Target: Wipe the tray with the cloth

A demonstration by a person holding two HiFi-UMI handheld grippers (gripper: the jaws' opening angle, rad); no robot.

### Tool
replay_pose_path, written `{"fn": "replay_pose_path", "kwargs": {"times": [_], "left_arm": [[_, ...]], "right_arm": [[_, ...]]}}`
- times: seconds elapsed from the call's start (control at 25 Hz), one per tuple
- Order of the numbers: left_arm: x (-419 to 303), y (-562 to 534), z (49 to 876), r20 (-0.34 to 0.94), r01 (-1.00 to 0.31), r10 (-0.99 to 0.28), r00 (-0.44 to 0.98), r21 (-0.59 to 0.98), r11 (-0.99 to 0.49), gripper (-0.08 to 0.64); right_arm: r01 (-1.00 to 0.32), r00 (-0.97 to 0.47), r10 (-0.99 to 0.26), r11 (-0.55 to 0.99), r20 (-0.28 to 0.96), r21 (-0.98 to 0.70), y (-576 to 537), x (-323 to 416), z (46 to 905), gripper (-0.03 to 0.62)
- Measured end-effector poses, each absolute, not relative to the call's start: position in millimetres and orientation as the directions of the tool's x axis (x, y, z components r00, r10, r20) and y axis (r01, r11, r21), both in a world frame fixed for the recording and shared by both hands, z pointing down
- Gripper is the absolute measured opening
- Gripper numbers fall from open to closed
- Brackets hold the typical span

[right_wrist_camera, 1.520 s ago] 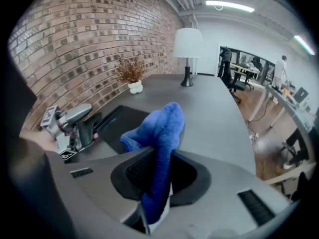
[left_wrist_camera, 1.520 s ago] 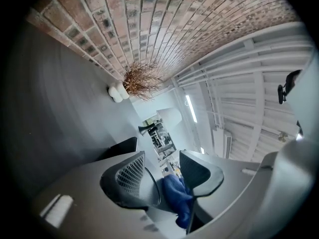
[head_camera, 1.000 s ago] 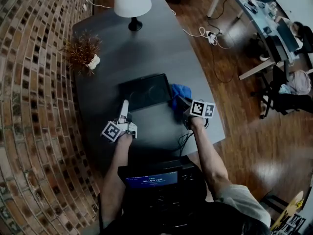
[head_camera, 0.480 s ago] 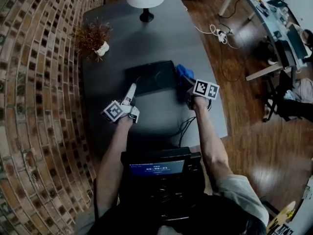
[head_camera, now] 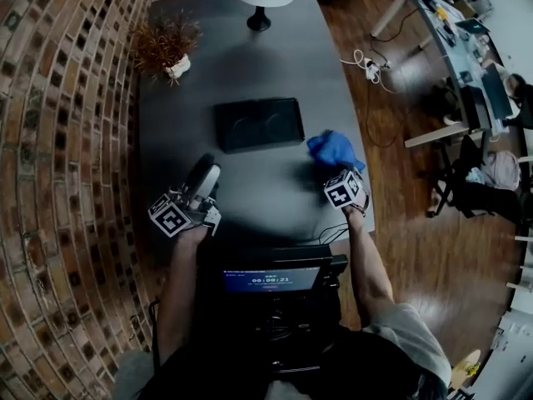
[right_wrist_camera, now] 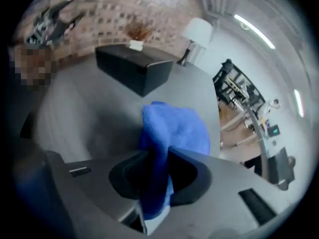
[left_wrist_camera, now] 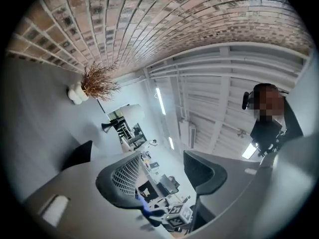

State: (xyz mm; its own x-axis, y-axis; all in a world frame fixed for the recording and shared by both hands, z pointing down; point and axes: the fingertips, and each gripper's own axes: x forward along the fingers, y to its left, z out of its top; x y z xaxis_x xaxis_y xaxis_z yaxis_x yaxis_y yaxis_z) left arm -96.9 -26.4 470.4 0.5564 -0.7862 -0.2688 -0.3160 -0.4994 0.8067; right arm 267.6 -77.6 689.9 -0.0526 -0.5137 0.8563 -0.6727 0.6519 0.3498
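the cloth (head_camera: pixel 333 149), bright blue and bunched into a soft lump, is seen to the right of the tray (head_camera: pixel 250 137) and apart from it, near the right edge of the dark grey surface (head_camera: pixel 241 65). it is pinched as a narrow upright fold between the fingers (right_wrist_camera: pixel 192 176) of the right gripper (right_wrist_camera: pixel 159 174), which are opening. the bulk of the fabric is spread beyond the fingertips, so that its long axis is carried along the gripper's own line, away from the person. whether its underside rests on the surface cannot be told. the tray, black, shallow and rectangular, is laid flat at mid-surface with its long axis running left to right, parallel to the near edge. two faint round shapes are shown on its floor, and their nature cannot be made out. the fingers of the left gripper (left_wrist_camera: pixel 162 179) are spread and opening, with nothing between them. this gripper is pointed upward at the near left, well apart from the tray.
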Motion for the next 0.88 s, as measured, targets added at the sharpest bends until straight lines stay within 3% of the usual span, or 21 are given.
{"fn": "replay_pose_path", "kwargs": {"times": [0.12,0.32,0.56,0.68,0.88], "left_arm": [[-92,-16,461,-0.312,-0.275,-0.76,0.57,0.8,-0.534,0.255],[-94,-7,459,-0.333,-0.222,-0.739,0.586,0.81,-0.542,0.255],[-98,-1,466,-0.338,-0.194,-0.714,0.613,0.812,-0.551,0.255],[-104,4,476,-0.32,-0.187,-0.712,0.625,0.825,-0.534,0.255],[-109,11,486,-0.294,-0.178,-0.706,0.644,0.84,-0.512,0.253]], "right_arm": [[-0.59,-0.001,-0.538,0.681,0.843,0.434,-72,273,688,0.093],[-0.603,-0.025,-0.482,0.706,0.876,0.371,-60,269,686,0.095],[-0.743,-0.09,-0.469,0.619,0.878,0.255,-50,265,681,0.084],[-0.851,-0.146,-0.495,0.504,0.856,0.147,-46,261,672,0.08],[-0.878,-0.155,-0.508,0.464,0.848,0.117,-43,251,674,0.087]]}}
